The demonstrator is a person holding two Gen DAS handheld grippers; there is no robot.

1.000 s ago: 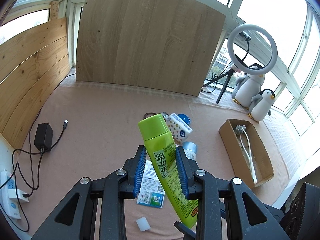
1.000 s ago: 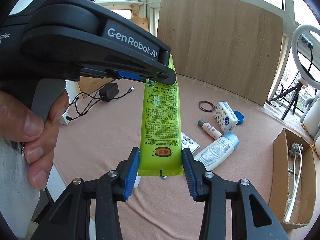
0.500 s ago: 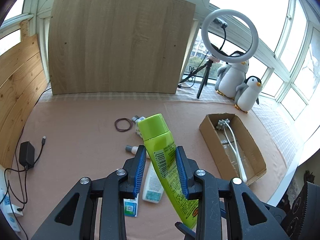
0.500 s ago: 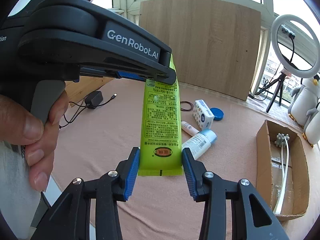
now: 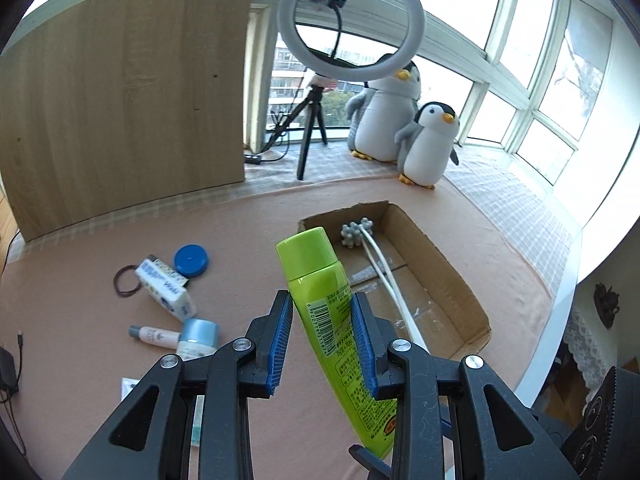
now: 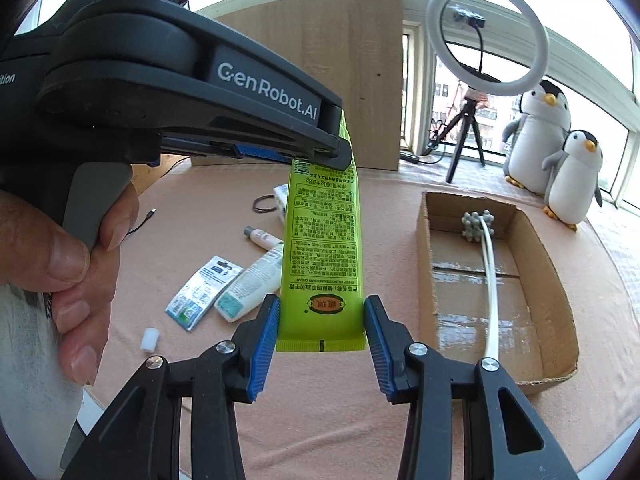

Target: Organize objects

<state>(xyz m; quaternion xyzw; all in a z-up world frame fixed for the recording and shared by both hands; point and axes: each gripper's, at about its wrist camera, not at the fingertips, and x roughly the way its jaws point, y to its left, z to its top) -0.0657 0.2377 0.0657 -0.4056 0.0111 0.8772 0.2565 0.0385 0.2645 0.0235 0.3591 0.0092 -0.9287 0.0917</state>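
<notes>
A green tube [image 5: 330, 312] with a green cap is held in the air by both grippers. My left gripper [image 5: 322, 316] is shut on its upper body, cap pointing up and away. My right gripper [image 6: 321, 322] is shut on its flat crimped end [image 6: 322, 312]. A cardboard box [image 5: 452, 280] lies on the table ahead to the right and holds a white-handled massager [image 5: 384, 272]. The box also shows in the right wrist view [image 6: 552, 280]. On the table to the left lie a white tube [image 6: 252, 284], a small pink bottle [image 5: 154, 335], a patterned packet [image 5: 166, 292] and a blue lid [image 5: 191, 260].
A sachet [image 6: 204, 292] and a small white cap [image 6: 150, 339] lie near the front edge. A hair tie [image 5: 126, 285] lies by the packet. A ring light on a tripod [image 5: 352, 28], two plush penguins [image 5: 428, 144] and a wooden board [image 5: 128, 112] stand at the back.
Both grippers, still holding the green tube, have swung to the right. The cardboard box now lies closer and more central ahead; the loose items have shifted left in view.
</notes>
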